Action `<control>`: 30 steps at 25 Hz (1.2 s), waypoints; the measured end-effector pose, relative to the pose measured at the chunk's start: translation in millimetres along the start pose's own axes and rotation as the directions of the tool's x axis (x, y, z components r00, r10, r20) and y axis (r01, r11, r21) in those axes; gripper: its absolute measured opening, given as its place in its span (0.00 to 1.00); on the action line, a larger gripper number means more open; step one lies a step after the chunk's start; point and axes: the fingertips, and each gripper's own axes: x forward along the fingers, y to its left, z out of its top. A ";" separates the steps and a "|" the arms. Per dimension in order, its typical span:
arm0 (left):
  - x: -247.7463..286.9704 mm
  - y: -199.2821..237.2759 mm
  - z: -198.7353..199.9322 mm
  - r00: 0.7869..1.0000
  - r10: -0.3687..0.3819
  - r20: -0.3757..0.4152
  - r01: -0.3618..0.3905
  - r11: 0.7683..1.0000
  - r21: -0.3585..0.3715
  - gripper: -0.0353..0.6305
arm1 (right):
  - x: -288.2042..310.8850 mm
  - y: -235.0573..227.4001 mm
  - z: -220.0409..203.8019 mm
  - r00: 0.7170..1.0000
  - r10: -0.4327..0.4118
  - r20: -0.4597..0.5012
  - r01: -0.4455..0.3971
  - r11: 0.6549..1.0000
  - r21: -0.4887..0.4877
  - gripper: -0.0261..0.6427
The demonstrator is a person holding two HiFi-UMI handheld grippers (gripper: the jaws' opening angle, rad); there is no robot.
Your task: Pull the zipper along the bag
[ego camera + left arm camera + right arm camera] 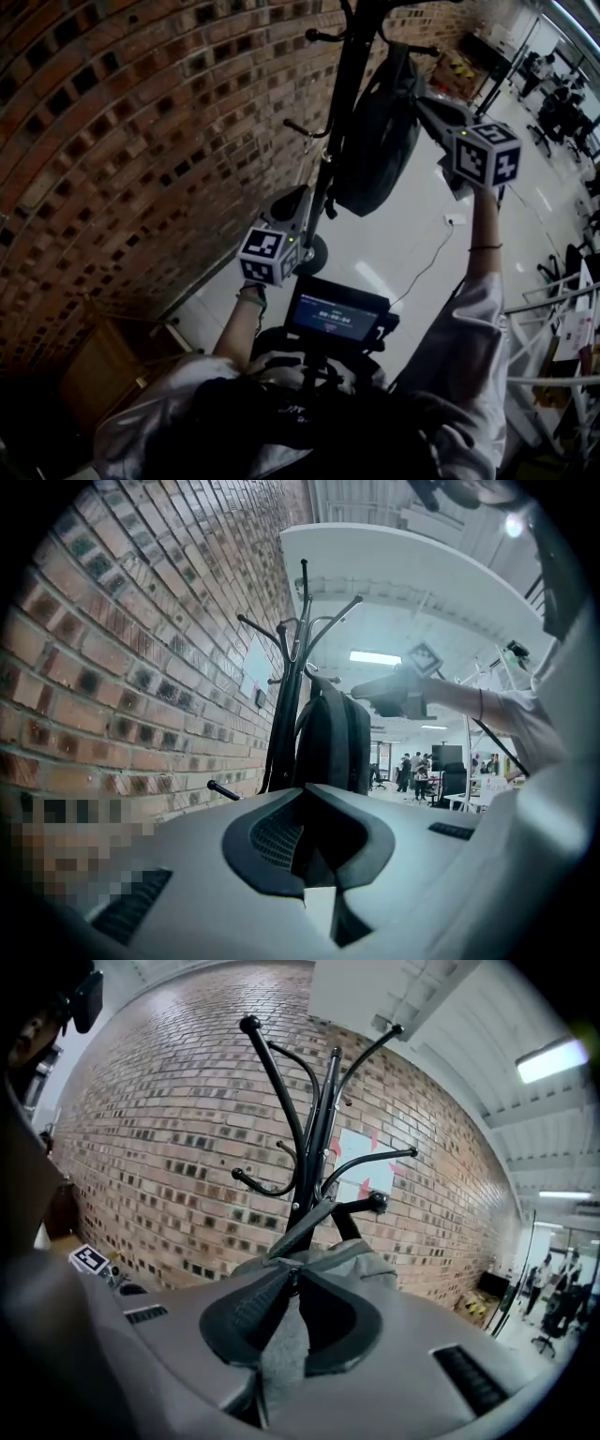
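Bag (380, 141) hangs on the coat rack (342, 94) at 12 o'clock in the head view. Right claw (291, 1283), at the bag's 2 o'clock, pinches its grey top fabric. Left claw (305, 841), at its 7 o'clock, is pressed together, empty, and apart from it.

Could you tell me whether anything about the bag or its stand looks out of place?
Nothing stands out: the backpack hangs straight on the coat rack, its grey top fabric pinched in the right gripper.
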 end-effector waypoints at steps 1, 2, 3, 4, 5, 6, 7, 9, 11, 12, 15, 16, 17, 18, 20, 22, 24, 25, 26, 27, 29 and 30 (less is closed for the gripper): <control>0.0 -0.7 0.5 1.000 0.002 0.003 -0.002 1.000 -0.009 0.06 | 0.3 0.8 0.9 1.000 -0.016 -0.007 0.016 0.999 -0.037 0.09; 0.3 -0.8 0.5 1.000 0.003 0.005 -0.003 1.000 -0.013 0.06 | 0.3 1.8 2.2 0.999 -0.035 -0.012 0.034 0.996 -0.079 0.09; 0.7 -0.1 -0.6 1.000 0.002 0.005 -0.002 1.000 -0.009 0.06 | 0.1 3.3 4.5 0.999 -0.053 -0.013 0.051 0.992 -0.117 0.09; 1.0 0.6 -1.4 1.000 0.001 0.003 -0.001 1.000 -0.001 0.06 | 0.1 5.7 7.9 0.998 -0.068 -0.011 0.065 0.986 -0.151 0.08; 0.9 1.0 -1.4 1.000 0.001 0.001 -0.001 1.000 0.002 0.06 | 0.4 8.8 11.5 0.997 -0.080 -0.009 0.077 0.980 -0.183 0.05; 0.7 1.2 -1.2 1.000 0.002 0.001 -0.002 1.000 0.002 0.06 | 1.0 11.5 13.8 0.996 -0.093 -0.013 0.088 0.973 -0.215 0.05; 0.4 1.2 -0.8 1.000 0.003 0.001 -0.003 1.000 0.001 0.06 | 1.9 13.2 14.3 0.994 -0.107 -0.023 0.098 0.964 -0.248 0.05; 0.1 1.3 -0.7 1.000 0.005 0.001 -0.005 1.000 -0.001 0.06 | 3.4 14.3 13.3 0.991 -0.128 -0.041 0.110 0.950 -0.293 0.05; -0.2 2.0 -1.4 1.000 0.010 0.001 -0.010 1.000 -0.004 0.06 | 4.6 14.3 12.6 0.989 -0.141 -0.047 0.119 0.940 -0.320 0.05; -0.3 2.4 -1.6 1.000 0.012 0.001 -0.012 1.000 -0.006 0.06 | 5.4 14.2 12.2 0.987 -0.152 -0.048 0.127 0.933 -0.338 0.05; -0.4 2.8 -0.7 1.000 0.011 0.005 -0.011 1.000 -0.006 0.06 | 7.2 15.1 10.9 0.982 -0.184 -0.050 0.151 0.911 -0.385 0.05; -0.4 3.1 -0.2 1.000 0.012 0.005 -0.012 1.000 -0.006 0.06 | 6.8 16.0 10.7 0.982 -0.184 -0.050 0.151 0.911 -0.383 0.05; -0.6 3.5 0.4 1.000 0.013 0.006 -0.013 1.000 -0.007 0.06 | 5.6 17.0 10.6 0.983 -0.179 -0.051 0.148 0.915 -0.375 0.05; -0.9 4.4 0.7 1.000 0.017 0.005 -0.017 1.000 -0.011 0.06 | 4.0 17.7 10.5 0.984 -0.173 -0.050 0.143 0.920 -0.365 0.05; -1.3 6.4 0.4 1.000 0.026 0.004 -0.026 0.999 -0.024 0.06 | 1.5 18.1 10.3 0.985 -0.164 -0.049 0.138 0.930 -0.341 0.05; -0.9 6.9 0.3 1.000 0.023 0.006 -0.023 0.999 -0.030 0.06 | 1.0 18.7 10.4 0.986 -0.157 -0.047 0.134 0.939 -0.315 0.05; -0.6 5.9 0.0 1.000 0.015 0.007 -0.015 0.999 -0.030 0.06 | 1.4 21.1 10.9 0.986 -0.156 -0.052 0.133 0.941 -0.311 0.05; -0.4 5.3 0.0 1.000 0.013 0.008 -0.013 0.999 -0.032 0.06 | 1.4 22.7 11.4 0.986 -0.155 -0.056 0.131 0.941 -0.311 0.05; 0.1 4.2 0.5 1.000 0.010 0.010 -0.010 0.999 -0.033 0.06 | 1.2 24.0 11.9 0.987 -0.152 -0.060 0.126 0.943 -0.307 0.05; 1.0 2.5 1.5 1.000 0.005 0.012 -0.004 0.999 -0.035 0.06 | 1.1 24.9 12.4 0.987 -0.144 -0.064 0.119 0.947 -0.298 0.05; 4.7 -3.1 3.5 1.000 -0.015 0.016 0.016 0.999 -0.032 0.06 | 1.3 25.2 12.9 0.990 -0.123 -0.070 0.101 0.959 -0.266 0.05; 7.1 -6.2 4.1 0.999 -0.027 0.019 0.028 0.999 -0.027 0.06 | 1.3 24.6 12.8 0.991 -0.115 -0.072 0.093 0.964 -0.250 0.05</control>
